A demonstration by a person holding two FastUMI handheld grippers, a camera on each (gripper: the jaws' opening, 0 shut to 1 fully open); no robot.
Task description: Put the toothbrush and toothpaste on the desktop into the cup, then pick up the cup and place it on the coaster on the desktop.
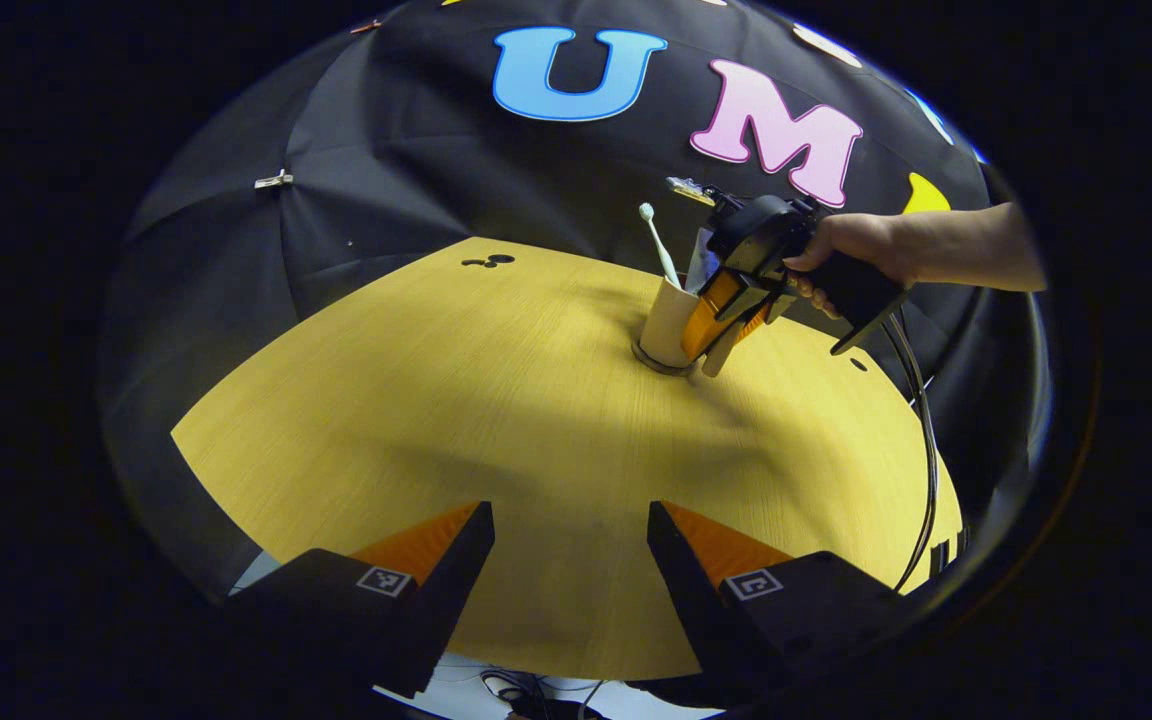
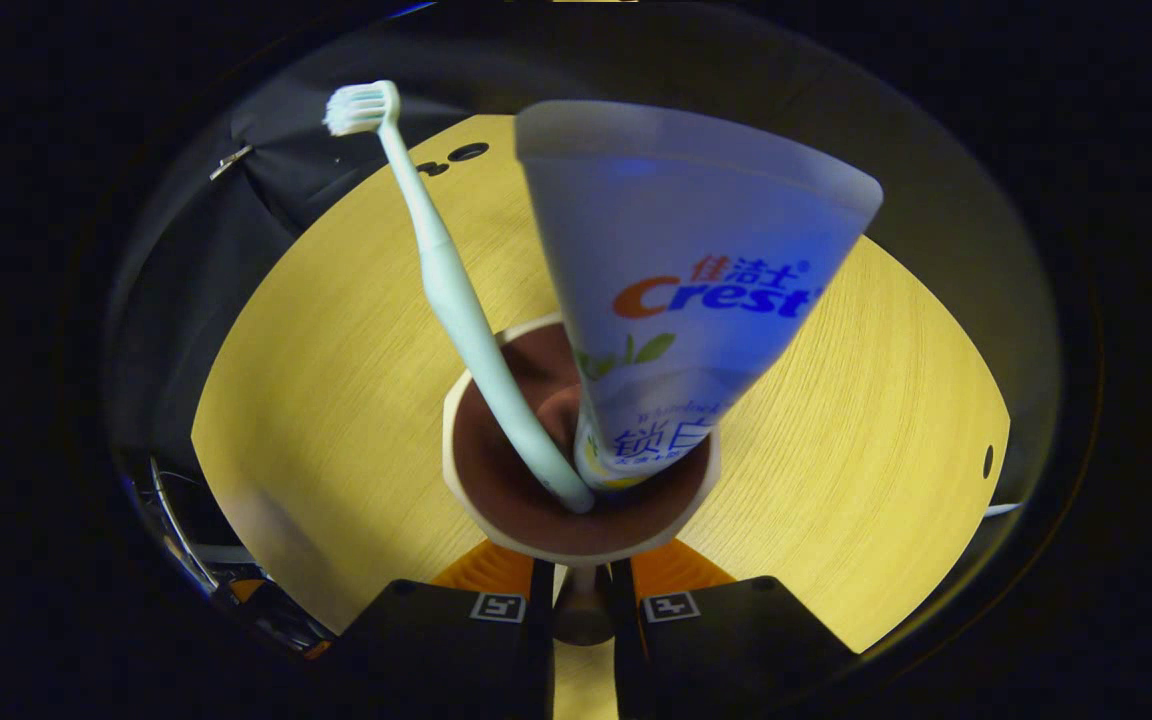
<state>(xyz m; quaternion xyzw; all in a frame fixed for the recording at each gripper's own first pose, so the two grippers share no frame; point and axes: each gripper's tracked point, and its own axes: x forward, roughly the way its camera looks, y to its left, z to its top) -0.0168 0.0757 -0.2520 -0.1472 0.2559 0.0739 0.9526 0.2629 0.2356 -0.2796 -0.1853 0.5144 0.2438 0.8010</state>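
A tan cup (image 1: 666, 322) stands on a dark round coaster (image 1: 658, 364) at the far right of the wooden table. A pale toothbrush (image 1: 658, 245) and a white toothpaste tube (image 1: 701, 262) stick out of it. My right gripper (image 1: 726, 345), held by a hand, is at the cup's right side. In the right gripper view I look down into the cup (image 2: 456, 470), with the toothbrush (image 2: 451, 290) leaning left and the toothpaste (image 2: 696, 260) upright. The right gripper (image 2: 583, 580) is shut on the cup's handle (image 2: 583, 608). My left gripper (image 1: 571, 525) hangs open over the table's near edge, holding nothing.
The yellow wooden table (image 1: 496, 420) stretches wide between the left gripper and the cup. A black cable (image 1: 926, 440) runs down from the right gripper along the table's right side. Small dark holes (image 1: 488, 262) mark the far edge.
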